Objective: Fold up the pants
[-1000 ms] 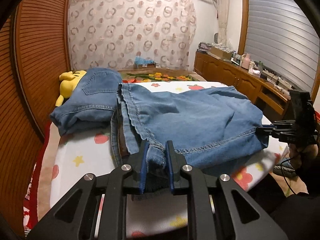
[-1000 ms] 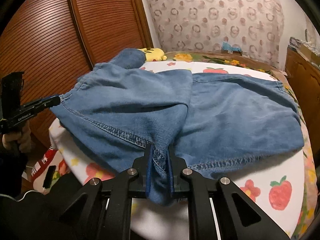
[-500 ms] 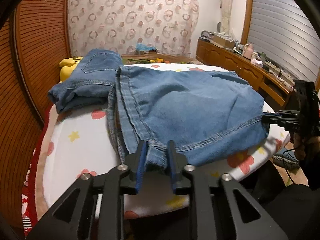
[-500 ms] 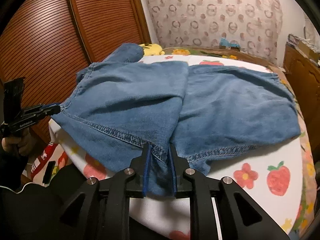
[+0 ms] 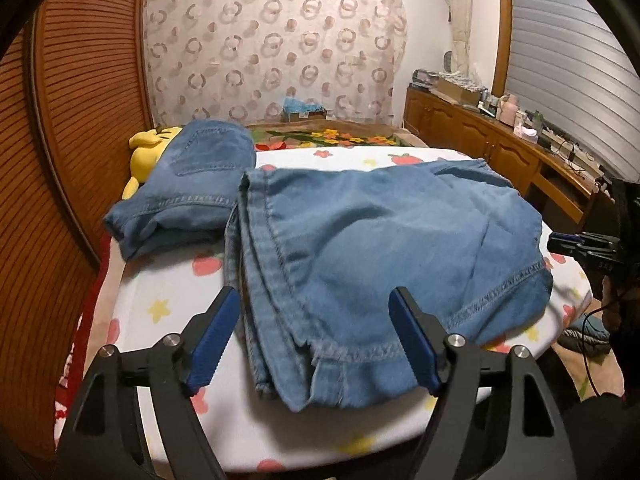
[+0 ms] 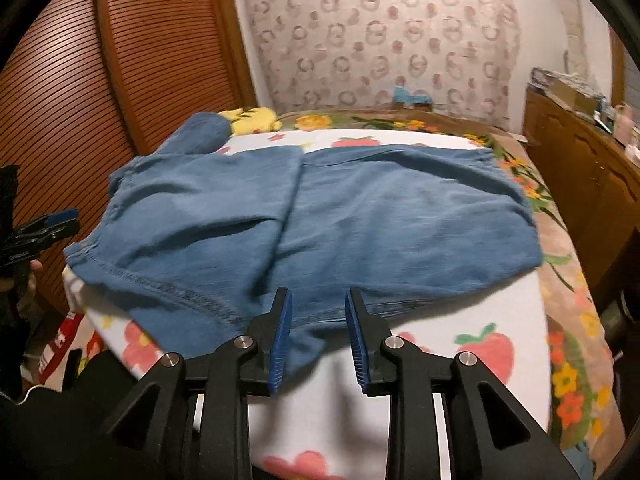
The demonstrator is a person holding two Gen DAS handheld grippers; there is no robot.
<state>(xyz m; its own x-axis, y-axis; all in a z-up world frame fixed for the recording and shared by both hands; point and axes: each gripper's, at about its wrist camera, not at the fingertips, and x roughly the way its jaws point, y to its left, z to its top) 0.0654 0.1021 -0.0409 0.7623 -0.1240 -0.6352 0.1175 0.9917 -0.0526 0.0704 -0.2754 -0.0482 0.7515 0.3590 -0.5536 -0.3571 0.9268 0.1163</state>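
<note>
The blue jeans (image 5: 384,248) lie flat on the bed (image 5: 168,304), folded over so one half sits on top of the other. The cloth is soft, faded denim with thick stitched seams along the edges. The bed sheet is white with red strawberries, flowers and little yellow stars on it.

The left gripper (image 5: 316,344) is wide open. Its two black fingers have bumpy blue pads (image 5: 212,340). The hem corner of the jeans lies between the fingers, but the pads do not touch it. The thick side seam runs away from the left finger in a long line.

The right gripper (image 6: 318,336) is open too, with a smaller gap. Its pads (image 6: 281,344) are blue and ridged as well. The stitched edge of the jeans (image 6: 320,224) lies just past the fingertips, and a bit of cloth hangs down over the bed edge by the left finger. I cannot tell if that finger touches it.

Farther out past the left gripper's left finger sits another pair of jeans (image 5: 188,192), folded into a fat bundle with a back pocket showing. A yellow plush toy (image 5: 146,152) peeks out from behind it. A brown wooden door (image 5: 72,128) with thin ridges stands on that side. A lacy curtain (image 5: 272,44) with ring shapes hangs on the far wall.
</note>
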